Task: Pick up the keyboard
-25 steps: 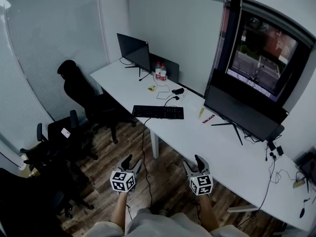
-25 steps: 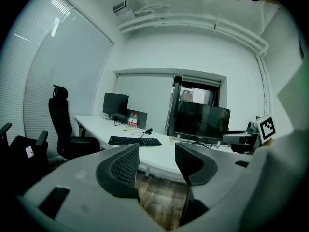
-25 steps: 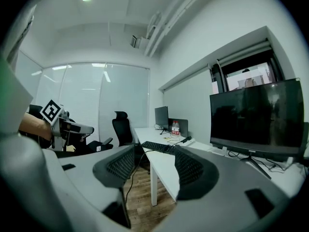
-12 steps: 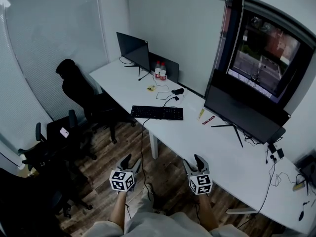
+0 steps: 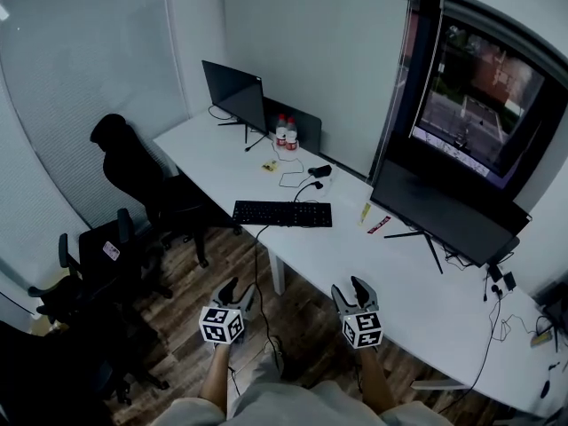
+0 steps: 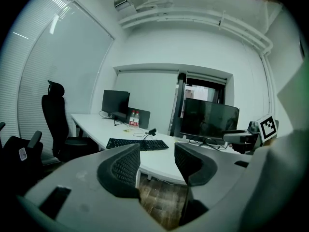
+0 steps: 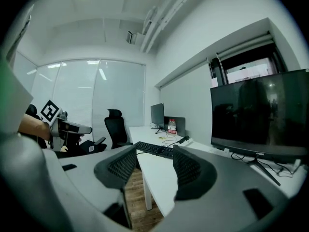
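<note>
Compared with a second ago, the flat black keyboard sits slightly lower in the head view and the desk fills more of it, so I judge the person has edged nearer. Both grippers keep their places at the bottom of the view.

The keyboard lies flat close to the front edge of the long white worktop, its long side nearly along that edge, about midway between the far left corner and the wide dark monitor standing toward the back edge. A thin black cable hangs from it over the front edge to the floor.

Neither gripper has reached it yet; both are well short of the worktop, out over the wooden floor. The left gripper and the right gripper are held side by side at waist level, pointing forward at the desk, forearms roughly parallel. Each has its jaws apart with nothing between them.

To do this well, I would close in squarely on the front edge, bring one gripper to each short end of the keyboard, and lift level, watching that the cable does not drag.
</note>
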A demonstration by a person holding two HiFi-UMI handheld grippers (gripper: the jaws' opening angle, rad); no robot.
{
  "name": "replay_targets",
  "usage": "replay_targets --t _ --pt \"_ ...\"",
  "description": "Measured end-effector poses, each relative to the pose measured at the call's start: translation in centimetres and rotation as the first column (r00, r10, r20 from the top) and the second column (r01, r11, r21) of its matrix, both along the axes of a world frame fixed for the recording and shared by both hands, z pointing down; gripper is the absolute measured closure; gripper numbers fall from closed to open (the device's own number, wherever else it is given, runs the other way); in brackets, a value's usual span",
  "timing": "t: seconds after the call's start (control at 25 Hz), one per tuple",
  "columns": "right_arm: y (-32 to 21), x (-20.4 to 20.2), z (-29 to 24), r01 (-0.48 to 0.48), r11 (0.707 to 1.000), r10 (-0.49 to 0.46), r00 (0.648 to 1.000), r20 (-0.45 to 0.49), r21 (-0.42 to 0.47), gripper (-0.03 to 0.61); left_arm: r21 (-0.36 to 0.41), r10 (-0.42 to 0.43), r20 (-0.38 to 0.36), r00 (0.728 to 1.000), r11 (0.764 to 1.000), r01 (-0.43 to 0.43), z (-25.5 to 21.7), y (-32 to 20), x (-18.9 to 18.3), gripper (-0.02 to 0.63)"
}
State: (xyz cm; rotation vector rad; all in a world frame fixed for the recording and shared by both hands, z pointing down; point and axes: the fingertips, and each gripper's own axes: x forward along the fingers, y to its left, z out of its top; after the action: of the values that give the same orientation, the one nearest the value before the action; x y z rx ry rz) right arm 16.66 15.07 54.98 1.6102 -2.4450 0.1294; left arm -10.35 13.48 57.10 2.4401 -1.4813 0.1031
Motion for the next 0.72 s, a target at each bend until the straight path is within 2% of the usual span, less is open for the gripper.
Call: replay_targets --t 0.72 --pt "-11.9 -3.2 -1.0 -0.054 0.999 0.054 0.998 -0.017 -0.004 0.361 0.001 0.044 -0.012 0.999 0.999 -0.044 -0.7 -13.6 -3.5 0.394"
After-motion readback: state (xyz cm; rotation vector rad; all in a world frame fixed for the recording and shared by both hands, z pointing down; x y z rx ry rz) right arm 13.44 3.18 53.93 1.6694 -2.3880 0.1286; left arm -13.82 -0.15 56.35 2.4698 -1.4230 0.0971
